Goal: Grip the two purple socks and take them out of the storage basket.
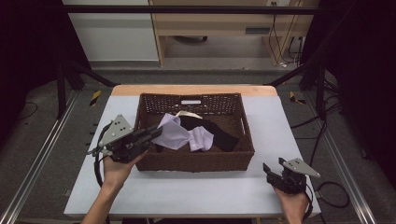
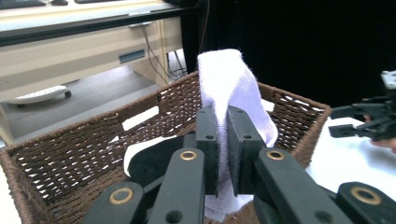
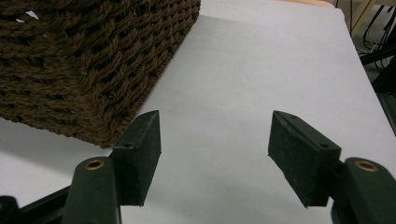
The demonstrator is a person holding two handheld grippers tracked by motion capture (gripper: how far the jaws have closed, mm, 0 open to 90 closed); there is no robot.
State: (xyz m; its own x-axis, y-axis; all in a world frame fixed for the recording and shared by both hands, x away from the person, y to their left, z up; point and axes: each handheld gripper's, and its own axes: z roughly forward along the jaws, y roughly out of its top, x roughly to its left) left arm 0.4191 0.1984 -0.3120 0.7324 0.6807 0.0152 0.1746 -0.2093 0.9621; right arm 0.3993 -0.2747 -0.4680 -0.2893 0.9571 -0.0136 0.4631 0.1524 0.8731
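Left hand-held gripper point(image 2: 223, 149) clamped on white sock point(image 2: 233, 88), jaws pinching cloth mid-fold, sock standing above basket point(image 2: 60, 163). My read: lifting it out to sort laundry. High view: sock point(image 1: 173, 131) hangs at basket's left end, gripper point(image 1: 152, 134) reaching over rim point(image 1: 140, 112). Black garment point(image 1: 212, 130) and second pale piece point(image 1: 201, 139) lie inside. Right hand-held gripper point(image 3: 215, 140) released, jaws wide apart, nothing between, hovering over bare worktop point(image 3: 261, 65) just beside basket corner point(image 3: 93, 84); likely parked ready to receive or steady.

Left gripper's point(image 2: 223, 154) jaws hide the lavender sock's point(image 2: 229, 88) middle — pinched.
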